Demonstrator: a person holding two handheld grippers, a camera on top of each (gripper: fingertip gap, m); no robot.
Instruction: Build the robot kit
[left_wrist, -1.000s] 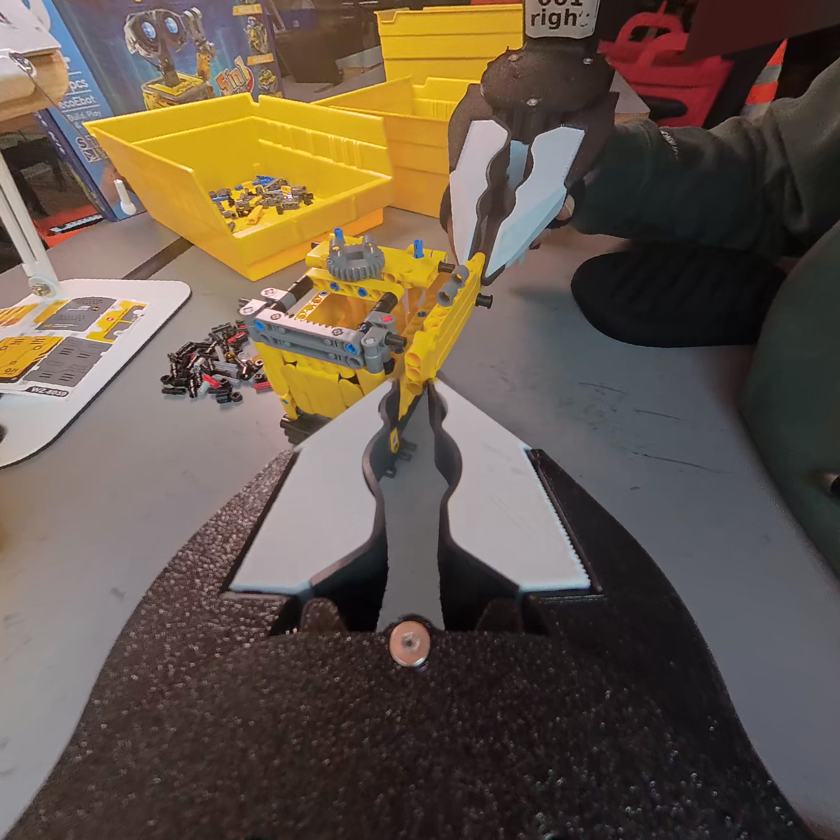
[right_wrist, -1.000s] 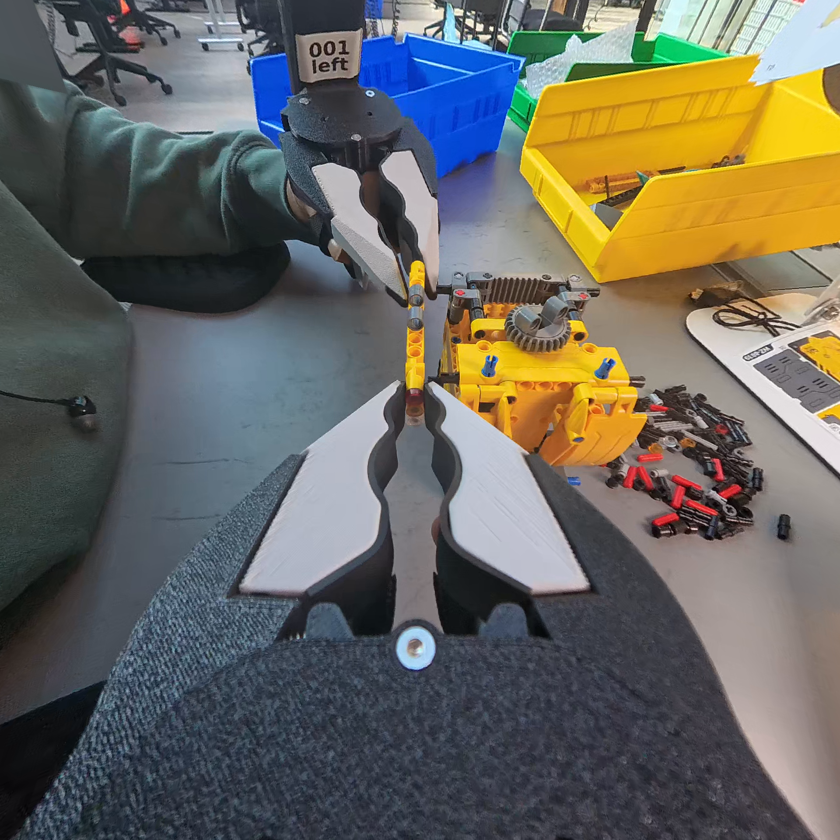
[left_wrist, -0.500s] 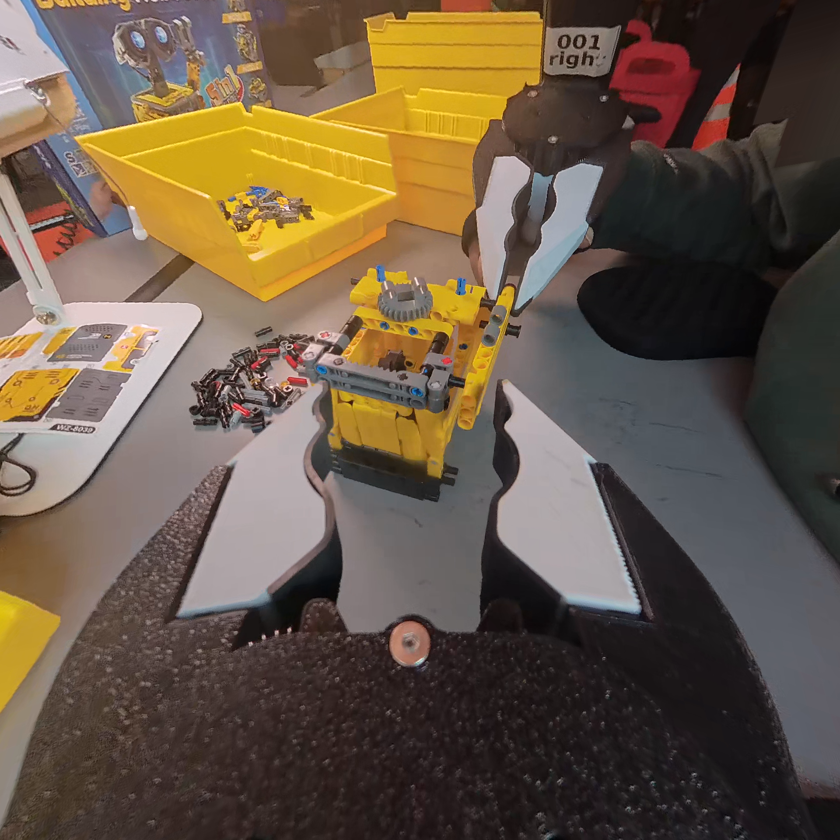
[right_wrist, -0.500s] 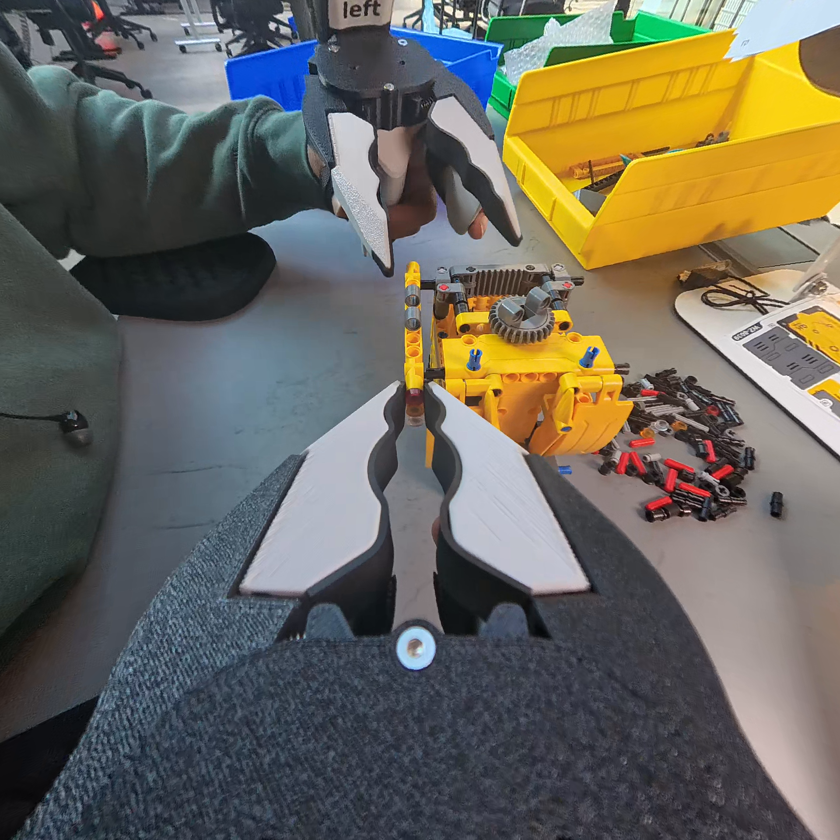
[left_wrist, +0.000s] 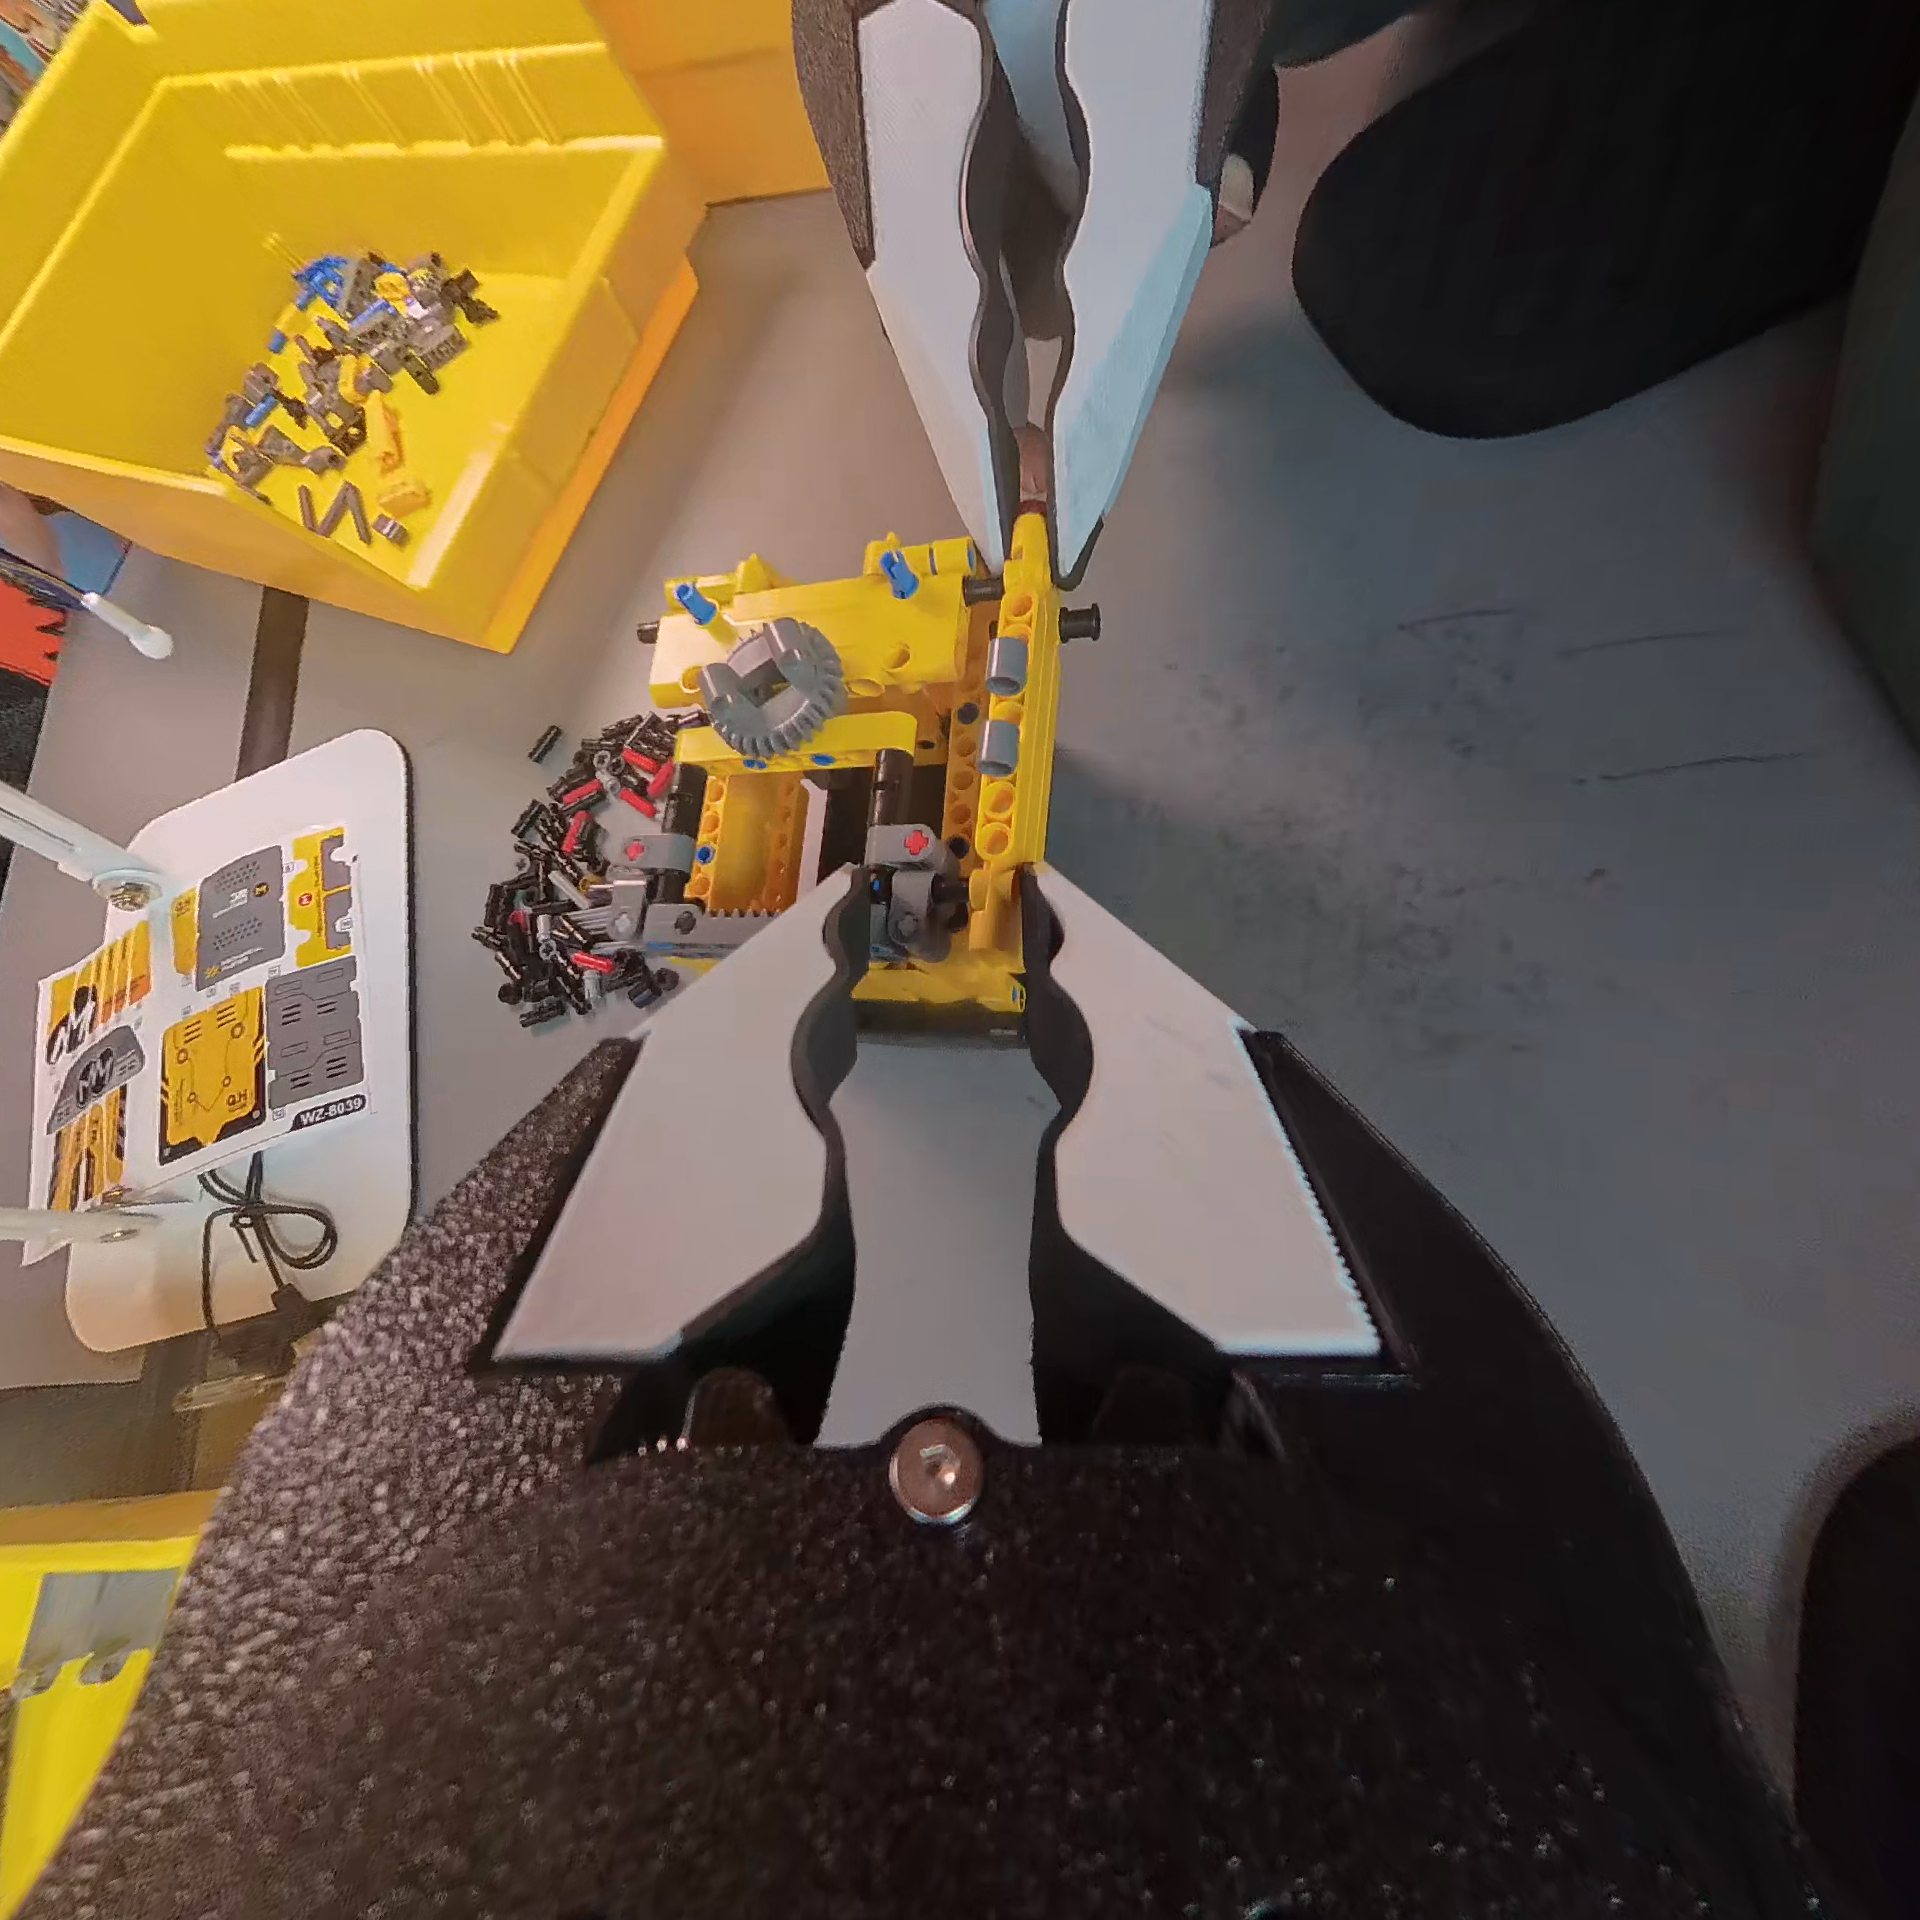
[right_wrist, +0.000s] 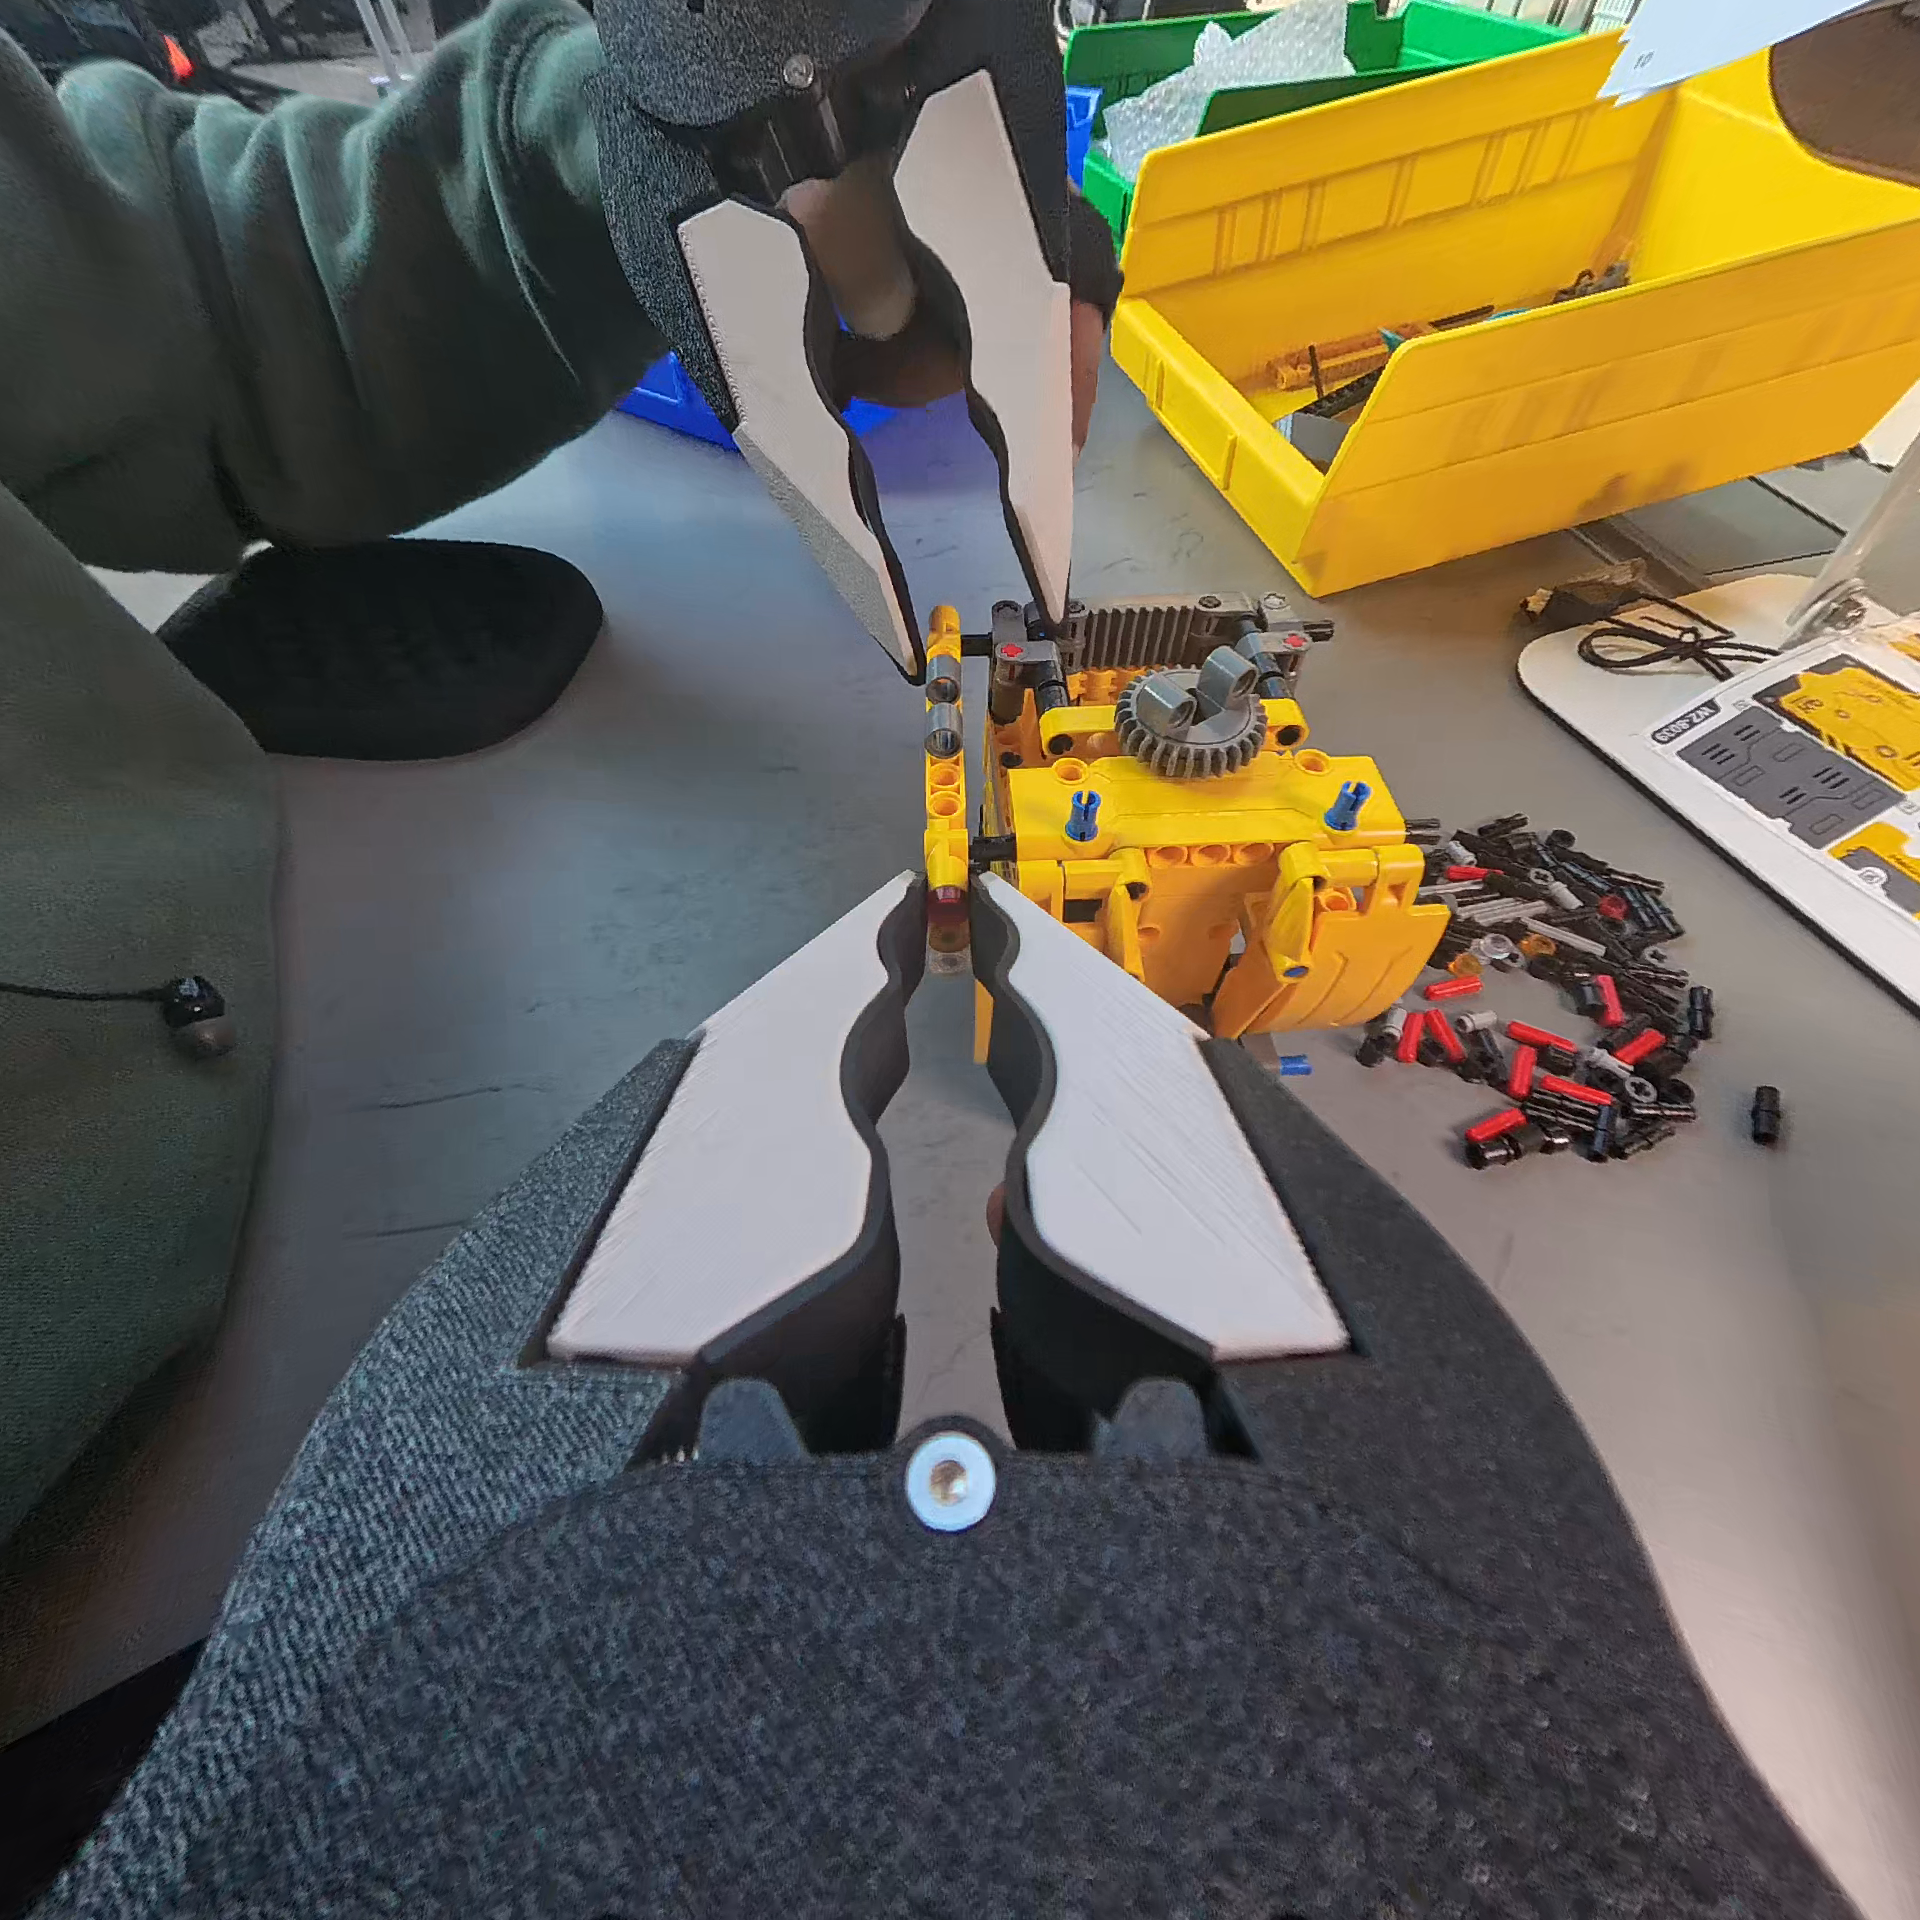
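My right claw pinches the yellow model's side beam; left claw straddles its corner, contact unclear.

Grey desk strewn with a heap of small black, red and grey pins, one black pin lying apart from it. Beside the heap, a white board carrying a yellow-and-grey sticker sheet, a knotted black cord resting on its edge. Behind, an open yellow bin holding loose grey, blue and yellow pieces. Across the desk, another yellow bin, with a green bin beyond it. Farther round, a blue bin and a black pad.
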